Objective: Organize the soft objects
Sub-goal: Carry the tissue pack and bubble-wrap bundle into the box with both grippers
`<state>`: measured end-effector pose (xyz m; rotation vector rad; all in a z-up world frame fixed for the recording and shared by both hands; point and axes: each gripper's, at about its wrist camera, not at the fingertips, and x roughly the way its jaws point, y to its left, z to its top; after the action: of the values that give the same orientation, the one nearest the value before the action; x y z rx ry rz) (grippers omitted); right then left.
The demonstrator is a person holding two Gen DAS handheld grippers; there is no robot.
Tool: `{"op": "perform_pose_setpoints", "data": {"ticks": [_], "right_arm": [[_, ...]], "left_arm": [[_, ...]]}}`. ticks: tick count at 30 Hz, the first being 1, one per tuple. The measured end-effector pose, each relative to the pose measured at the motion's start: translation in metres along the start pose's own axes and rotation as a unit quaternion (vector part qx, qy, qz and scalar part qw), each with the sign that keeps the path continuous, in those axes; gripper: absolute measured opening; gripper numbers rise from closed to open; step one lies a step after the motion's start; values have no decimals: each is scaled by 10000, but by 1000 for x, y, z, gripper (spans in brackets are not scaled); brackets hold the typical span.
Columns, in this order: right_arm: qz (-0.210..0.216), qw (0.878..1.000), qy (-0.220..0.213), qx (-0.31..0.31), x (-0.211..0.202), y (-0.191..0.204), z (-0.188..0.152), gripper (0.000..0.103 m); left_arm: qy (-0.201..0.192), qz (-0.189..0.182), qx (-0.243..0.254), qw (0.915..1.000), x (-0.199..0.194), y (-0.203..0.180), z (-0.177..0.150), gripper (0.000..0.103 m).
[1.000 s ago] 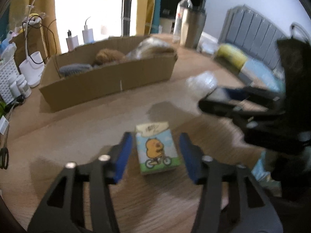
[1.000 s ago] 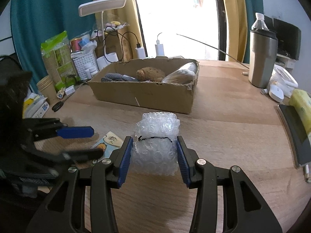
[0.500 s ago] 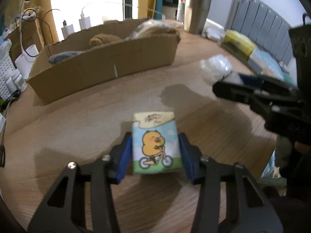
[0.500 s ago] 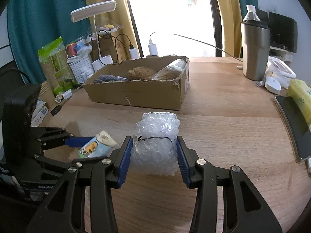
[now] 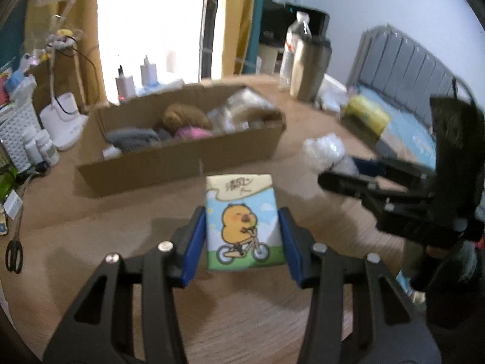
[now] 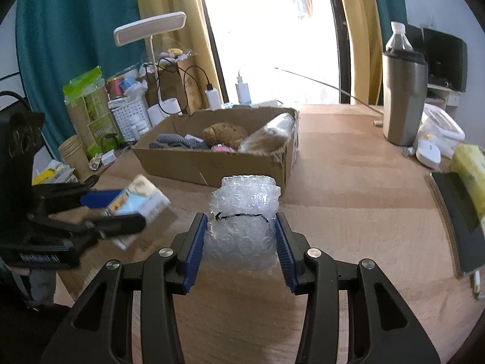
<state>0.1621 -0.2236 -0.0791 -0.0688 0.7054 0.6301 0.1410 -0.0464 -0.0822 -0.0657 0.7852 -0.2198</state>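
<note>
A tissue pack (image 5: 244, 221) is clamped by the left gripper (image 5: 242, 239) at lower centre. A bubble-wrap roll (image 6: 242, 224) is clamped by the right gripper (image 6: 241, 242), likely bound for the cardboard box (image 6: 212, 163) above.

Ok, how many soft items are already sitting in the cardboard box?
4 visible in the cardboard box: grey knit piece at left, brown plush in the middle, pink item in front of it, plastic-wrapped bundle at right. More may lie hidden beneath.
</note>
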Motion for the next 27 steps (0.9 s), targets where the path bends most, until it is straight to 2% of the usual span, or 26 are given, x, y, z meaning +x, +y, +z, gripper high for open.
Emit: {"op": "perform_pose_setpoints", "data": {"ticks": [4, 10, 27], "right_arm": [[4, 9999, -95, -62, -1, 3, 11, 46], [30, 9997, -242, -96, -1, 7, 25, 46], [116, 9992, -221, -323, 23, 21, 62, 46]], "left_arm": [[-382, 136, -97, 9991, -20, 11, 14, 48], [-612, 255, -135, 9977, -36, 27, 28, 48], [-633, 551, -573, 9948, -22, 83, 44, 48]]}}
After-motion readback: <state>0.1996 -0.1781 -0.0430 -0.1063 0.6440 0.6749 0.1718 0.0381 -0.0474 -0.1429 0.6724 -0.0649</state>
